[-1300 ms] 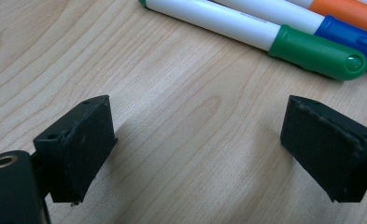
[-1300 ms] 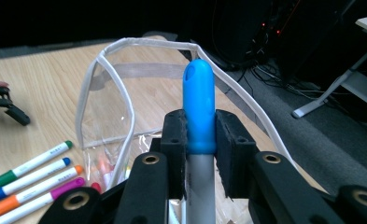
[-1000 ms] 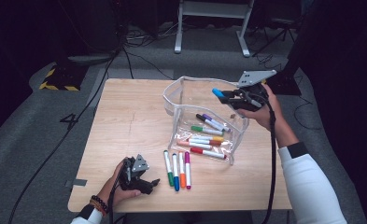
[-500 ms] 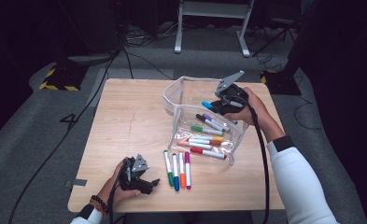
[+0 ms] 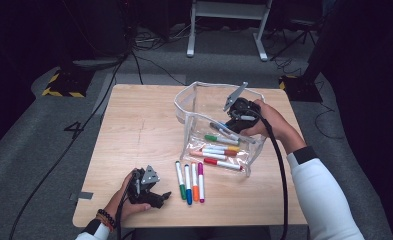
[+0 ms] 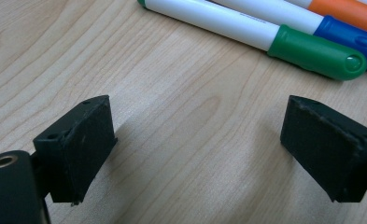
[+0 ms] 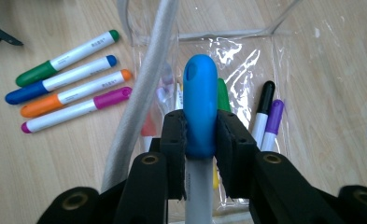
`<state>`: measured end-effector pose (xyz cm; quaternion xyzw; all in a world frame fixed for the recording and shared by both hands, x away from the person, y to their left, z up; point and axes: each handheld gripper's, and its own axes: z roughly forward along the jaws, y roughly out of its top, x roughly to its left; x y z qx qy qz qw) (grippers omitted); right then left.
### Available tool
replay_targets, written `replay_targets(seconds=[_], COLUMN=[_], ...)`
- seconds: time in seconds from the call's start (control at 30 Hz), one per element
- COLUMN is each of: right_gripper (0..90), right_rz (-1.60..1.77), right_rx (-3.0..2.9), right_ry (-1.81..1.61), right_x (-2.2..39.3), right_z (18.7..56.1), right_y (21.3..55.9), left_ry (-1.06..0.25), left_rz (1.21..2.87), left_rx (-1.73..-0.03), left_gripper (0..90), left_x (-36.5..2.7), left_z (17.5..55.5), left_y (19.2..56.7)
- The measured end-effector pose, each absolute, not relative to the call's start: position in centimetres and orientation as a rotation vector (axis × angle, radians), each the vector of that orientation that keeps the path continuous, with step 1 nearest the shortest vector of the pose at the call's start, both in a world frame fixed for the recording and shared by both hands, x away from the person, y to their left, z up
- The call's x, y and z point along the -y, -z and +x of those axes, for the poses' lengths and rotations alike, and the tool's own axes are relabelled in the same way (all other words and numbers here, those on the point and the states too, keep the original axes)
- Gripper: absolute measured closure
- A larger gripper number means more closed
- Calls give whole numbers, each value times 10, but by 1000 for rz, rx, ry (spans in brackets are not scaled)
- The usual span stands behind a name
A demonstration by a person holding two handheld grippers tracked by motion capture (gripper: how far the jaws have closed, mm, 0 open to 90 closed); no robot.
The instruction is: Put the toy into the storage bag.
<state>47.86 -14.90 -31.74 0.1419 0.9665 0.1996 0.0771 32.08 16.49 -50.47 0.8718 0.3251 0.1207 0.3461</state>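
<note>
The right gripper (image 5: 232,121) is clenched on a blue marker (image 7: 200,109) and holds it just over the open mouth of the clear pouch (image 5: 193,107), at the far right of the table (image 5: 134,130). The risk is a marker let go too soon — it could hit the soft rim and roll out onto the wood, or the jaws could push the wall and tip the pouch. The right hand (image 5: 271,125) reaches in from the right, gripper tilted down into the pouch. The left gripper (image 5: 151,192) rests near-left, jaws wide and empty, beside four loose markers (image 5: 190,181).
</note>
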Motion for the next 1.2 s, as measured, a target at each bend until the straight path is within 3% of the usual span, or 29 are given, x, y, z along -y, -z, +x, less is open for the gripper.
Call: replay_targets(seconds=[0.2,0.53,1.2], right_gripper=[574,403,330], right_rz=[503,640,702], right_rx=[-2803,-2610,-2355], right_ry=[-639,-881,-1039], right_x=[153,180,240], right_z=[481,470,429], right_y=[314,298,280], left_ry=[-312,-313,-315], left_rz=[2262,2262,2261], left_rx=[-842,-843,-844], left_gripper=[102,102,102], left_x=[-165,-165,-165], left_z=[321,321,321], left_y=[505,505,505])
